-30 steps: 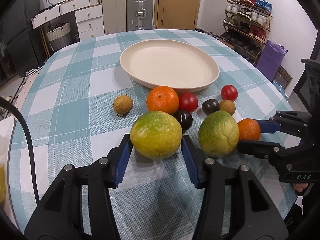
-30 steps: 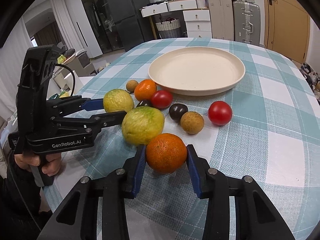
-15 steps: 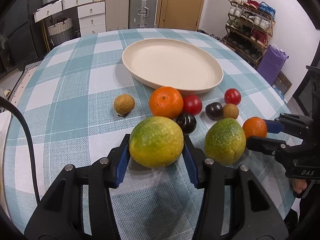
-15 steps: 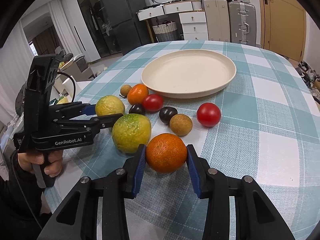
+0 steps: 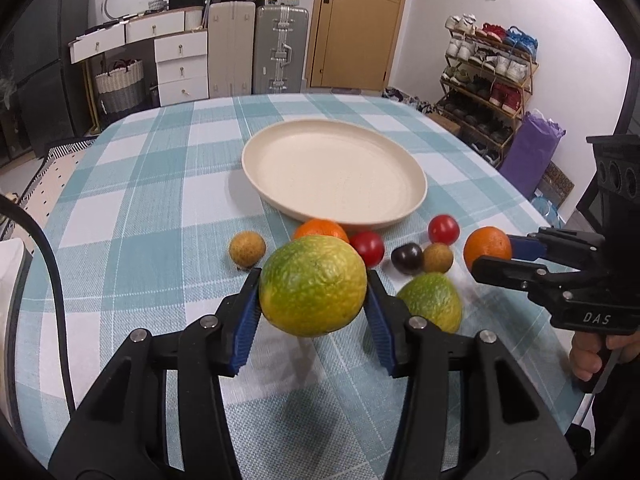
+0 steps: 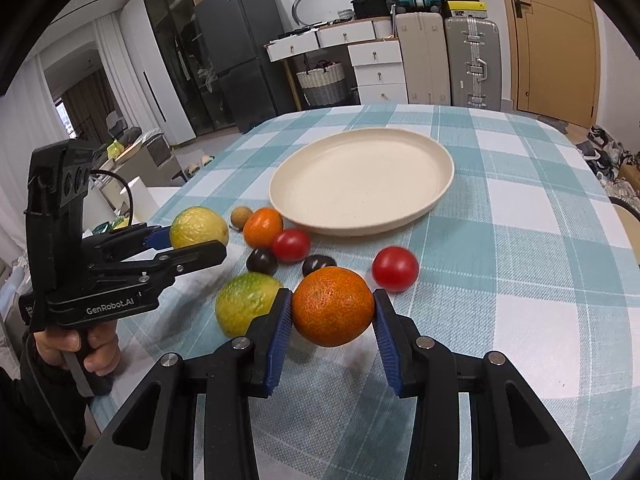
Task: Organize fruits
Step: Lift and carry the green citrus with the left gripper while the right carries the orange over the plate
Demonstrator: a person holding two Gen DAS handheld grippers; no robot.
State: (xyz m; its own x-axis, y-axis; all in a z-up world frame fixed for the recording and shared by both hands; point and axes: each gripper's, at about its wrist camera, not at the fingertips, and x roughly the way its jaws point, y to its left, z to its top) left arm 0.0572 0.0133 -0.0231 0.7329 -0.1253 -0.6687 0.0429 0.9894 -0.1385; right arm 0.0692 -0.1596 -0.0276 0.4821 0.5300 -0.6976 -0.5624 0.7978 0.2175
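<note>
Straight ahead of the left gripper (image 5: 313,300), an orange (image 5: 321,229) and red tomato (image 5: 367,247) crowding the plate (image 5: 412,178) rim. Bare checked cloth off to its left, beyond one small brown fruit (image 5: 247,249). Ahead-right of the right gripper (image 6: 333,312), only a lone tomato (image 6: 395,269), then open cloth.

A round table is covered by a teal and white checked cloth (image 5: 132,184). Behind it, white drawer units (image 5: 182,68) are set against a white wall, flanked by a wicker basket (image 5: 120,84), a beige suitcase (image 5: 231,48) and a silver suitcase (image 5: 282,48), with a wooden door (image 5: 358,24) beside them. A shoe rack (image 5: 486,80) is seen along the side wall, and a dark refrigerator (image 6: 230,52) is placed beyond white curtains (image 6: 24,120).
</note>
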